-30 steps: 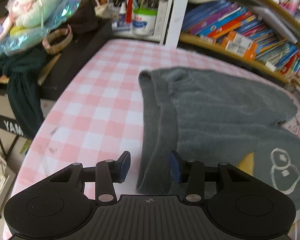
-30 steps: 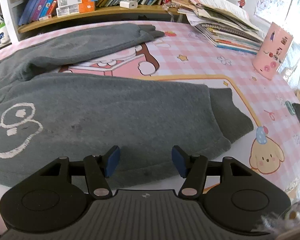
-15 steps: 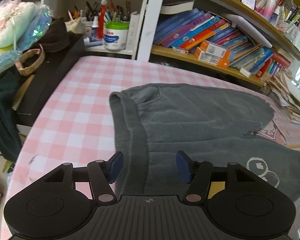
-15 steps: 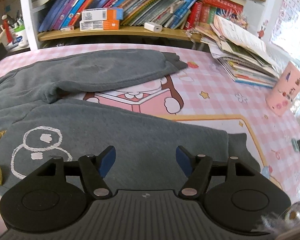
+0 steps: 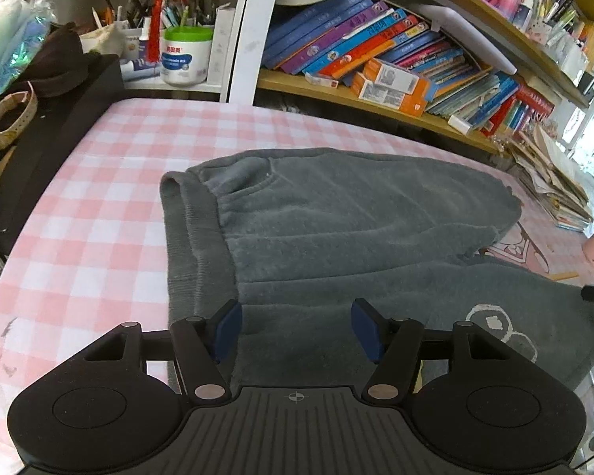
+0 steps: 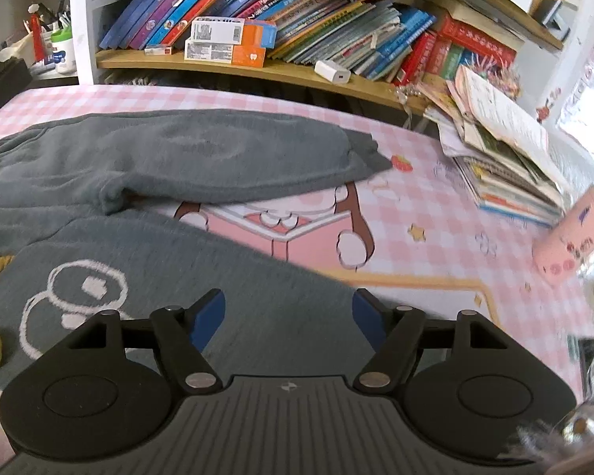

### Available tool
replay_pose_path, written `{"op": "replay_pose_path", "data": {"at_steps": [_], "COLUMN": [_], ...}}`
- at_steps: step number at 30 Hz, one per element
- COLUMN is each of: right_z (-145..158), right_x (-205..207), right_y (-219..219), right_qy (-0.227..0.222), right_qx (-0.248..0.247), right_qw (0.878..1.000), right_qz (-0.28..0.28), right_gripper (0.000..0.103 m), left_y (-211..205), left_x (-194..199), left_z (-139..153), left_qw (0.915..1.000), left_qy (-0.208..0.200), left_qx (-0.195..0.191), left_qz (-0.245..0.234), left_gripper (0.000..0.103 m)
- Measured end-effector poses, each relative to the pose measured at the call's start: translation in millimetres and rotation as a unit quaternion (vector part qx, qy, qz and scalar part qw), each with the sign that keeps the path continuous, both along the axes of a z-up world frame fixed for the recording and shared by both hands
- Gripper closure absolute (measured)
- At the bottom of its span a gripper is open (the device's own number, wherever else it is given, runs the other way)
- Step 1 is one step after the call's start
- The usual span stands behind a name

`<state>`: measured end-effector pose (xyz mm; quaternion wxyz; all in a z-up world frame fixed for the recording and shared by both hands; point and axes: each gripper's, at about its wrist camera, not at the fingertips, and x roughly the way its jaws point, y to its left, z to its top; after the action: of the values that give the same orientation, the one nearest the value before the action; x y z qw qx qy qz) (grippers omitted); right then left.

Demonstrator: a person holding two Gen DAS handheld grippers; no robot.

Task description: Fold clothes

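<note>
Grey fleece trousers (image 5: 356,229) lie spread flat on the tabletop (image 5: 99,198), which carries a pink checked cover printed with a cartoon figure (image 6: 316,221). The ribbed waistband (image 5: 190,237) lies towards the left side and the two legs run to the right, the far leg ending at a cuff (image 6: 364,150) near a printed strawberry. A white outline motif (image 6: 75,301) marks the near leg. The left claw (image 5: 296,330) hovers with fingers spread wide, empty, over the waist region; the right claw (image 6: 288,318), likewise spread and empty, hovers over the near leg. Bookshelves (image 6: 257,67) stand behind the tabletop.
</note>
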<state>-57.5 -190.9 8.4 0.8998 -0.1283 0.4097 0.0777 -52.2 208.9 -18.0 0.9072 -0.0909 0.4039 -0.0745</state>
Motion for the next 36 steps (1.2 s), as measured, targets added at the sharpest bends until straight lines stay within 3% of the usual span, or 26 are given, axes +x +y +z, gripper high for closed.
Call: {"op": "replay_pose_path", "data": {"at_steps": [9,19,27,36], "right_z": [1.1,-14.4,-33.9,-51.5], "right_x": [70.0,203.2,280.6,319.8], "right_y": [-30.4,-76.4,-64.2,-43.4], "right_qy": [-0.006,-0.001,0.009,0.016], "right_qx": [-0.013,-0.008,-0.007,0.018], "right_qw": [0.998,0.993,0.981,0.973], "right_qz": [0.058,0.119,0.196,0.228], "right_gripper": [0.033,0.033,0.035,0.04], "left_y": [-23.7,-46.3,-40.8,-53.8], "left_x": [18.2,73.4,130.9,178.8], "left_z": [3.2,15.8,2.1,-5.0], "left_qw": [0.9989,0.9948,0.987,0.985], "left_qy": [0.011,0.006,0.024,0.009], "left_qx": [0.027,0.092,0.151,0.171], "left_qz": [0.036,0.043,0.048,0.019], "left_gripper": [0.037,0.029,0.028,0.028]}}
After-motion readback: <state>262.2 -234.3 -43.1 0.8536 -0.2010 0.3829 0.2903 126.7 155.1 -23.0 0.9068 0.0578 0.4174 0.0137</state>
